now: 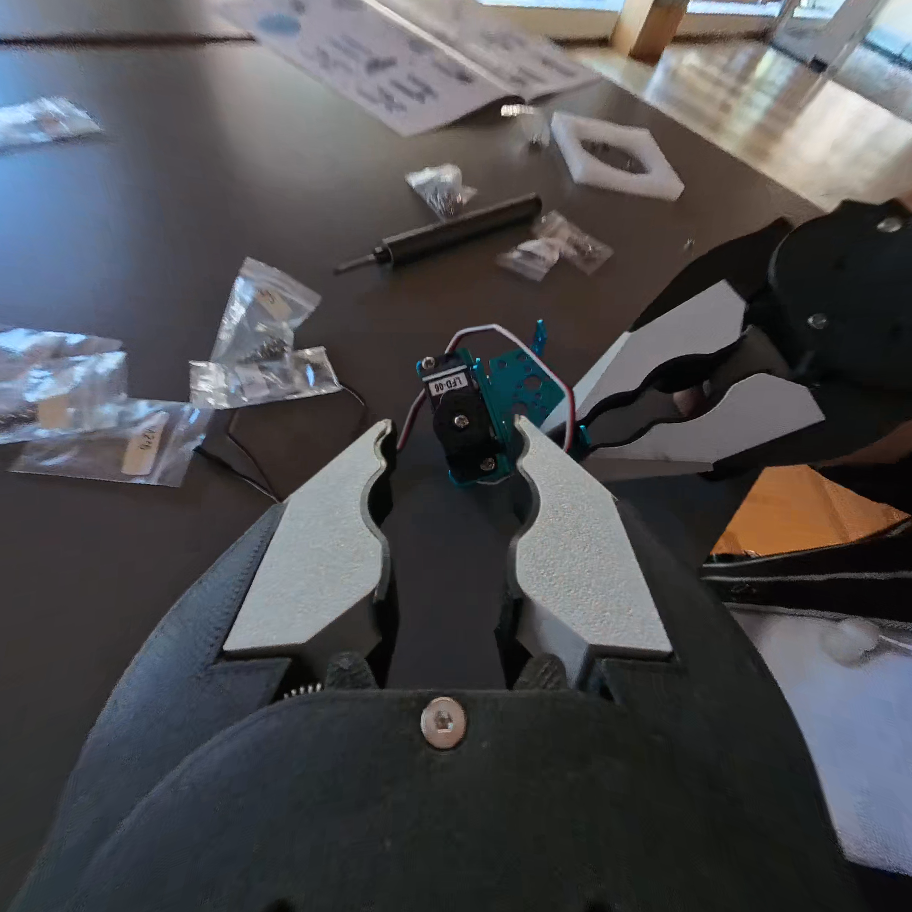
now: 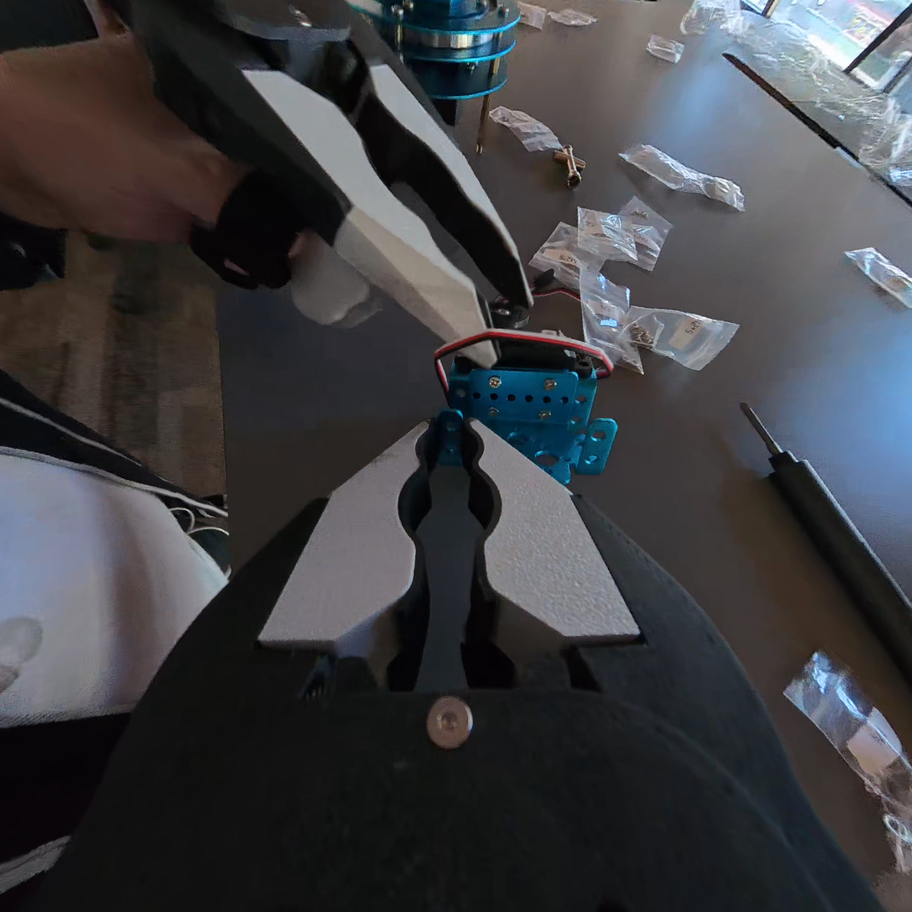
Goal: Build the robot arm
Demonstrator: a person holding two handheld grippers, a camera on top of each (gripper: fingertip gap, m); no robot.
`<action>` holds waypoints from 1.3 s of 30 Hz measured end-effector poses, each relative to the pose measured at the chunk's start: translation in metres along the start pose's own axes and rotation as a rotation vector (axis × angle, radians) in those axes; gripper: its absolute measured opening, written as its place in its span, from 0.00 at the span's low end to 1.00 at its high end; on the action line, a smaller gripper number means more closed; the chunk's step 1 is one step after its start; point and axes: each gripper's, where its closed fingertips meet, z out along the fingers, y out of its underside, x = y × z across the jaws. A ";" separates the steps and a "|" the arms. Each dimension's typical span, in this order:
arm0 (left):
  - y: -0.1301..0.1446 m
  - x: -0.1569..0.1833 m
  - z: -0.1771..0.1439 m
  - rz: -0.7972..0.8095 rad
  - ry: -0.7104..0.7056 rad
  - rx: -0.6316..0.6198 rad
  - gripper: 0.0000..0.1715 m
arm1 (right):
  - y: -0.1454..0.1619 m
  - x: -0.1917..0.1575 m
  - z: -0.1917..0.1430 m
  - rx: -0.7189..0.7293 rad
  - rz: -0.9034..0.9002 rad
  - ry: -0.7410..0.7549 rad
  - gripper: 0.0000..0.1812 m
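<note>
A black servo [image 1: 456, 424] screwed into a blue perforated metal bracket [image 1: 523, 390] stands tilted on the dark table [image 1: 197, 207], with a red, white and black wire looping over it. My left gripper [image 1: 454, 428] is open. The servo sits just ahead of its tips, and its right fingertip [image 1: 523, 434] touches the bracket. My right gripper [image 2: 452, 425] is shut on a side tab of the blue bracket [image 2: 523, 395]. It also shows at the right of the left wrist view [image 1: 587, 437]. The left gripper's fingers [image 2: 444, 291] reach down over the servo [image 2: 528, 353] from the upper left.
A black screwdriver [image 1: 444, 232] [image 2: 849, 543] lies behind the bracket. Several clear bags of small parts [image 1: 261, 345] [image 2: 641, 276] are scattered around. A white foam frame [image 1: 617, 153] and a printed sheet [image 1: 395, 64] lie farther back. A blue round base assembly [image 2: 459, 44] and a small cross wrench [image 2: 570, 162] also sit on the table. My left and right fingertips are right by each other. Between my left fingertips and the black screwdriver [image 2: 849, 543] there is roughly 15 cm. Look for it in the left wrist view [image 1: 431, 235] too.
</note>
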 end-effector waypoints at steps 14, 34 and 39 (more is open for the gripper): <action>0.011 0.006 0.008 0.103 0.112 -0.177 0.16 | 0.000 -0.025 -0.010 -0.026 -0.008 -0.097 0.18; 0.007 -0.005 0.008 0.746 -0.212 -0.209 0.15 | -0.019 0.044 0.000 -0.073 0.708 -0.480 0.17; 0.000 0.007 0.016 0.851 -0.375 -0.182 0.15 | -0.003 0.020 -0.006 -0.111 0.717 -0.633 0.09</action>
